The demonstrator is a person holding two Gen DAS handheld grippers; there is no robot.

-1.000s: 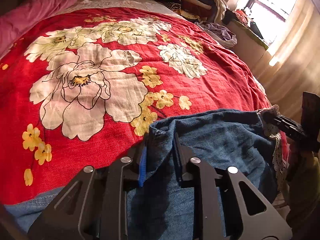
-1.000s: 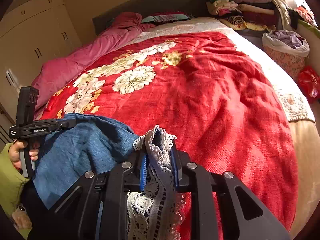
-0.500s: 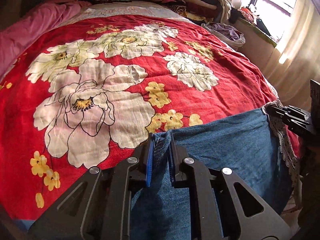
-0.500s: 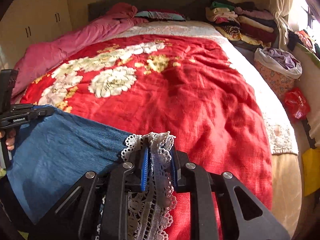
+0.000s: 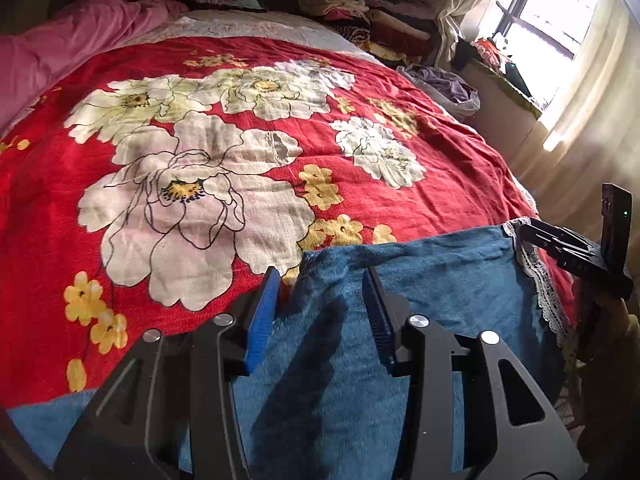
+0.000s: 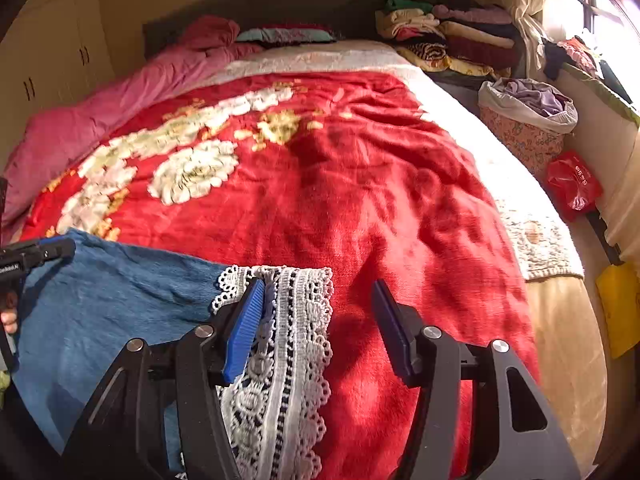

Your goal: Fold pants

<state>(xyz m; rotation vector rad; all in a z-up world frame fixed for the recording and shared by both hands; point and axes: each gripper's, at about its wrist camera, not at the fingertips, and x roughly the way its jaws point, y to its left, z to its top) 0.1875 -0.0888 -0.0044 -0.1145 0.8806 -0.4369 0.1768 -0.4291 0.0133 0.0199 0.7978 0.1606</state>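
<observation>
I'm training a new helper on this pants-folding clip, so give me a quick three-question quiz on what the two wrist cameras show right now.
1. True or false: the left hand-held gripper is clamped shut on the blue pants.
2. Multiple choice: the white lace trim lies between the fingers of which hand-held gripper? A) left B) right C) neither
3. Fill in: the pants lie on a ____ floral bedspread.

Key
1. False; its jaws have just been opening, and the pads stand apart with the cloth's edge loose between them.
2. B, the right hand-held gripper, whose jaws have also just been opening.
3. Red.
</observation>
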